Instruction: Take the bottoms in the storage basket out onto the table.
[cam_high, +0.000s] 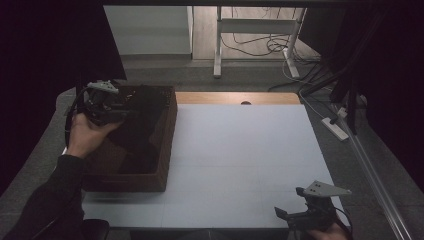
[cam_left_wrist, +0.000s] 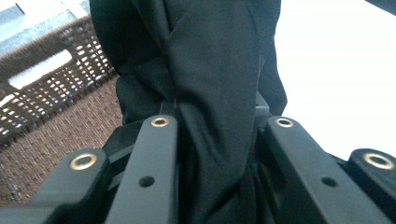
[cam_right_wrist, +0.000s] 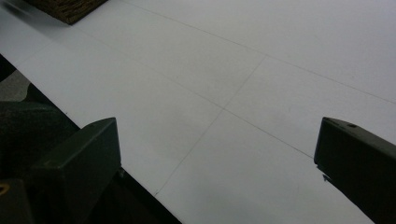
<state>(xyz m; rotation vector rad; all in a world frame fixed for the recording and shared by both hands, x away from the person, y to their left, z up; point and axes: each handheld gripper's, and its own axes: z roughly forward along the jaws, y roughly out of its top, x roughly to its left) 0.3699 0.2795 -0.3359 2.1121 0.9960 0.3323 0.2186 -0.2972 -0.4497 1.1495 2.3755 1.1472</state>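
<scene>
Tongs first: the right tongs (cam_high: 292, 212) sit at the near right corner of the white tabletop (cam_high: 240, 160), jaws spread wide with nothing but bare white surface between them in the right gripper view, the person's hand just showing at the bottom edge of the high view.

Moving up the left side, the left tongs (cam_high: 117, 107) are held over the brown woven rectangular basket (cam_high: 167, 145), and they are pinching the black fabric garment (cam_left_wrist: 210, 70). In the left gripper view the dark cloth runs straight up between the two black jaws, bunched and folded where they press on it, and hangs on above them. From the high view the rest of the garment drapes down into the basket, dark against its woven floor.

The basket's near wall and right wall stand between the cloth and the open tabletop. One basket, one garment, two tongs.

Farther back, a wooden strip (cam_high: 235, 97) edges the tabletop, then a white metal frame (cam_high: 255, 30) with loose cables on the floor.
</scene>
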